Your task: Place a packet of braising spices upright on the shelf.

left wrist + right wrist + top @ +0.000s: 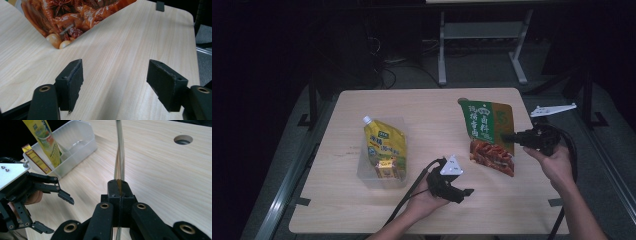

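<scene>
1. Green-and-brown food pouch (490, 136) sits on the right half of the wooden table (432, 110), pinched at its right edge by the right gripper (508, 136). Its far end looks raised; whether the near corner touches the wood I cannot tell.
2. Right gripper: jaws fully closed on the pouch. In the right gripper view the pouch (120, 157) runs edge-on as a thin strip straight up from between the pads, with the right gripper (119, 187) clamped on it.
3. Left gripper (462, 192): near side of the table, just left of the pouch's near corner, not touching it. Jaws spread wide with nothing between them; bare table (130, 45) shows between the pads in the left gripper view.
4. In the left gripper view the left gripper (115, 80) faces the pouch's printed lower end (72, 17), which lies beyond the jaw tips and off to the left.
5. Clear plastic bin (399, 150) stands on the table's left half, well apart from the pouch, holding a yellow spouted pouch (383, 140) and a small yellow packet (387, 169).
</scene>
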Motion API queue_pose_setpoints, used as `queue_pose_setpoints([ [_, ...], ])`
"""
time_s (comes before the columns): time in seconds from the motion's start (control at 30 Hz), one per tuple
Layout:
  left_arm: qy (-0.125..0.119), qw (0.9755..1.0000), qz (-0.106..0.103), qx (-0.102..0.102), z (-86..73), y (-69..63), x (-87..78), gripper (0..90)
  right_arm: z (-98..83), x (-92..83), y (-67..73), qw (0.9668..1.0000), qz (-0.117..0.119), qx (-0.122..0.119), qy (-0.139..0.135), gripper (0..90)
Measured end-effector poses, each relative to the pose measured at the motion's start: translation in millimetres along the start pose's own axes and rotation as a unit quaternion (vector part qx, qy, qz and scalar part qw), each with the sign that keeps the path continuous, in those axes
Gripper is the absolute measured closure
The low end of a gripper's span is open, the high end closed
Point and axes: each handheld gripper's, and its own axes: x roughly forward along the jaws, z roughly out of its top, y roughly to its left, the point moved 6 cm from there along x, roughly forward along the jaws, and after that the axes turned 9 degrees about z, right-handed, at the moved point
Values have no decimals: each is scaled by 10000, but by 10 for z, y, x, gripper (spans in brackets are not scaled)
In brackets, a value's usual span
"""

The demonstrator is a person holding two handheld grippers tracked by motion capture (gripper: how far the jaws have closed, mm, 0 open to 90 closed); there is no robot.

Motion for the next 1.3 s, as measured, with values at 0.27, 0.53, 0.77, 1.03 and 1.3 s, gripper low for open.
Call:
queue_pose_setpoints([
  [0.27, -108, 9998, 28, 133, -17, -58, -124, 281, 124, 52, 90, 9999, 12, -152, 47, 899],
  [0.53, -122, 9996, 51, 238, -71, -85, -181, 266, 300, 137, 198, 9992, 165, -363, 20, 899],
  [0.77, -160, 9997, -16, 209, -140, -89, -254, 257, 425, 204, 274, 9981, 383, -474, -66, 899],
  [1.03, -252, 9995, -29, 173, -191, -91, -321, 253, 580, 271, 400, 9961, 579, -665, -87, 899],
  [1.3, -291, 9994, -33, 158, -211, -97, -332, 252, 751, 379, 507, 9939, 725, -827, -68, 899],
])
